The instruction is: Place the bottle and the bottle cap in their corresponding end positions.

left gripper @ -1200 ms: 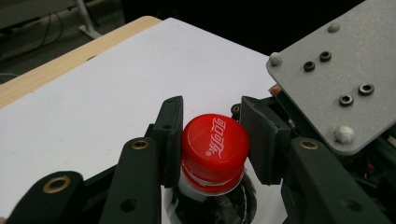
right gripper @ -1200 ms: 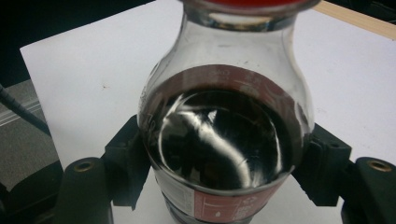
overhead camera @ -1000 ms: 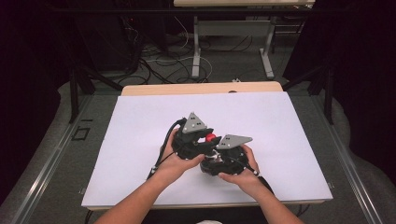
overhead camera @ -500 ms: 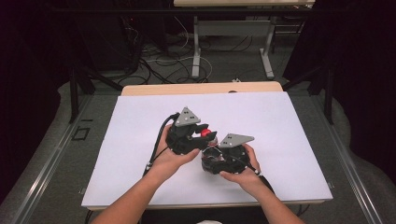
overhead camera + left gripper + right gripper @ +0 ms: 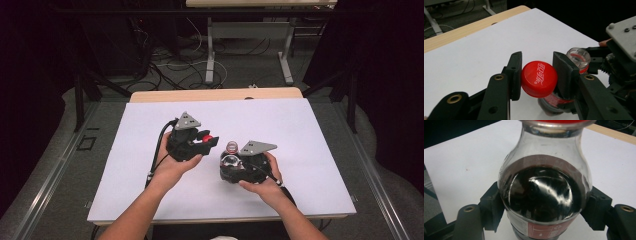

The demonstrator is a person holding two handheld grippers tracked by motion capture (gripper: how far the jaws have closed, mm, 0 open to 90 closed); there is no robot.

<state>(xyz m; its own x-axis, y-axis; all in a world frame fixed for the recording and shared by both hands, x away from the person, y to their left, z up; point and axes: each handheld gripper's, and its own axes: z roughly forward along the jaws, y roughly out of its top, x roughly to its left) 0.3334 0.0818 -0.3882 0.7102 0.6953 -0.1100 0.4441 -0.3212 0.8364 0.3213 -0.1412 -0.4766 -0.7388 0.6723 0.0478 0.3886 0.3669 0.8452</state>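
A small clear bottle (image 5: pixel 544 195) of dark liquid with a red label stands on the white table. My right gripper (image 5: pixel 544 212) is shut on its body. From above, the bottle (image 5: pixel 231 152) shows an open mouth in front of the right gripper (image 5: pixel 231 167). The red cap (image 5: pixel 539 78) with white lettering is off the bottle, pinched between the jaws of my left gripper (image 5: pixel 537 75), which is shut on it. In the high view the left gripper (image 5: pixel 207 141) holds the cap (image 5: pixel 207 138) left of and slightly above the bottle. The open bottle neck (image 5: pixel 579 57) sits just beyond the left gripper's jaws.
The white table (image 5: pixel 300 130) has a wooden strip (image 5: pixel 215 95) along its far edge. Table legs and cables (image 5: pixel 200 60) lie on the dark floor beyond. A hand and forearm hold each gripper from the near edge.
My left gripper has drawn away to the left with the red cap, separating it from the bottle. The right gripper stays on the bottle.
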